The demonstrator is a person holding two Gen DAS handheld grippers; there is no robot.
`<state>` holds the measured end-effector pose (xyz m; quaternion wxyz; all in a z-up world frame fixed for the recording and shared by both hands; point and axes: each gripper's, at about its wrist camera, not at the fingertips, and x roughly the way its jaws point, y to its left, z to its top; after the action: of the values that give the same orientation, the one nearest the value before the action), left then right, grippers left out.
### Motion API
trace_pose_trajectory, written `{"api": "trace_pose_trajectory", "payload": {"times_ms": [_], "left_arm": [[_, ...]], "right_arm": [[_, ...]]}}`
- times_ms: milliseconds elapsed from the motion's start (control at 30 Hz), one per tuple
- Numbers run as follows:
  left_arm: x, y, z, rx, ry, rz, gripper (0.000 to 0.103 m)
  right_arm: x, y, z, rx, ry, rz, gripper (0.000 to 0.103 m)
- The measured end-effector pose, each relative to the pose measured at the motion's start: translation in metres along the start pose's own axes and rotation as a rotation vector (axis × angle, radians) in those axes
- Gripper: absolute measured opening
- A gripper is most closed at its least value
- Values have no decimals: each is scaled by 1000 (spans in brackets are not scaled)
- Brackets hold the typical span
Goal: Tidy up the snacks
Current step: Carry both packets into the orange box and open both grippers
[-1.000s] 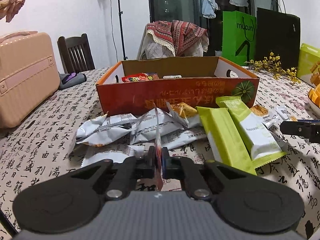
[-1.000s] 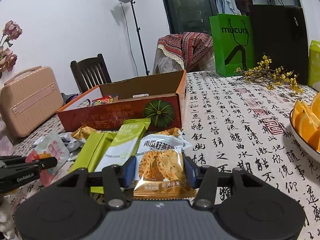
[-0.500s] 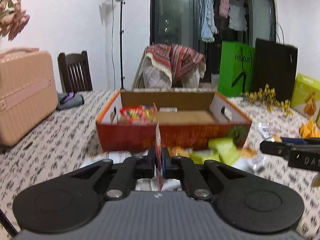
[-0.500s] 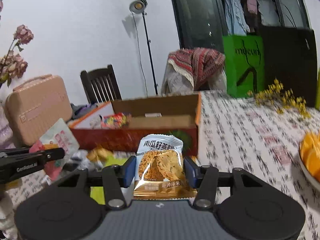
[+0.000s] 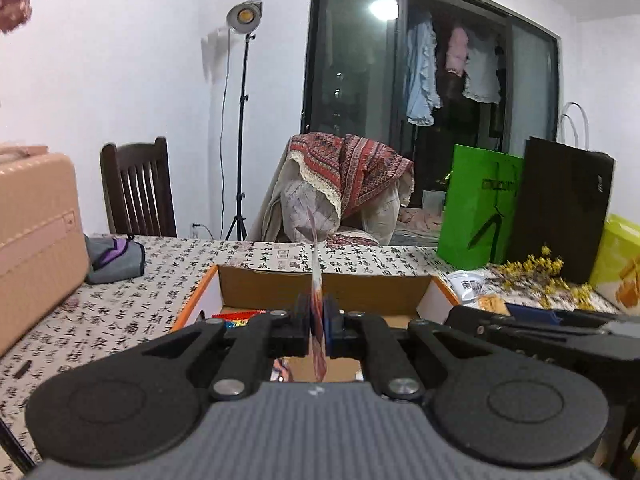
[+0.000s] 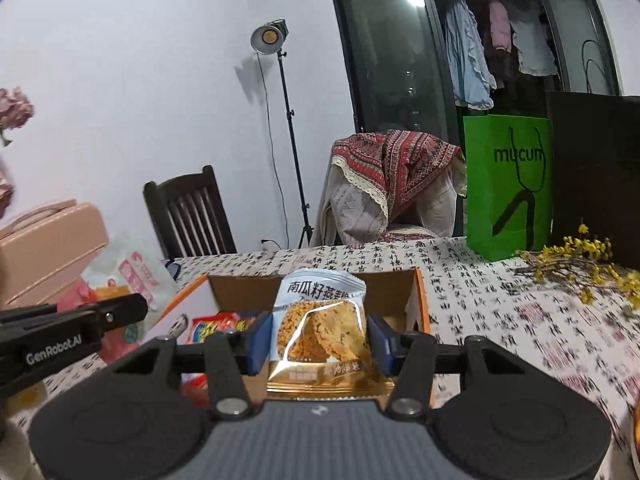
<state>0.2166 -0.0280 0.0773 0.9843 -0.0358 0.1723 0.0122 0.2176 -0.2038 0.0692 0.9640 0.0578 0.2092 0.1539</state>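
Note:
My left gripper [image 5: 317, 326] is shut on a thin pink-and-white snack packet [image 5: 316, 280], seen edge-on, held over the open orange cardboard box [image 5: 324, 288]. That packet also shows flat in the right wrist view [image 6: 136, 280], with the left gripper [image 6: 132, 308] below it. My right gripper [image 6: 318, 338] is shut on a white-and-gold oat cookie packet [image 6: 320, 324], held over the same box [image 6: 420, 300]. A red-yellow snack bag [image 6: 216, 326] lies inside the box. The right gripper's body [image 5: 532, 320] shows at the right of the left wrist view.
A pink suitcase [image 5: 36, 240] stands at the left of the calligraphy tablecloth [image 5: 120, 304]. A grey pouch [image 5: 114, 258] lies beside it. A green bag [image 6: 506, 184], a black bag [image 6: 596, 176] and yellow flowers [image 6: 580, 264] stand at the back right. Chairs stand behind the table.
Both grippers have risen from the snack pile and moved forward over the box, each keeping hold of its packet. The pile on the table has dropped out of view.

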Motion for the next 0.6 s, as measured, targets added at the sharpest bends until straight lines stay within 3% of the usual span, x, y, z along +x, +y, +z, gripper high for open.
{"api": "trace_pose_trajectory", "payload": {"times_ms": [200,367,600], "left_arm": [[53,4,5,-36,14,47,7],[89,15,-16,-36,85,74,7],[99,27,-28,-67,134,53,8]], "right_arm": [[56,-3,6,1,22,-18,50],[82,-14,-18,1,26,15,50],[94,-18,-23,20,100,48,51]]}}
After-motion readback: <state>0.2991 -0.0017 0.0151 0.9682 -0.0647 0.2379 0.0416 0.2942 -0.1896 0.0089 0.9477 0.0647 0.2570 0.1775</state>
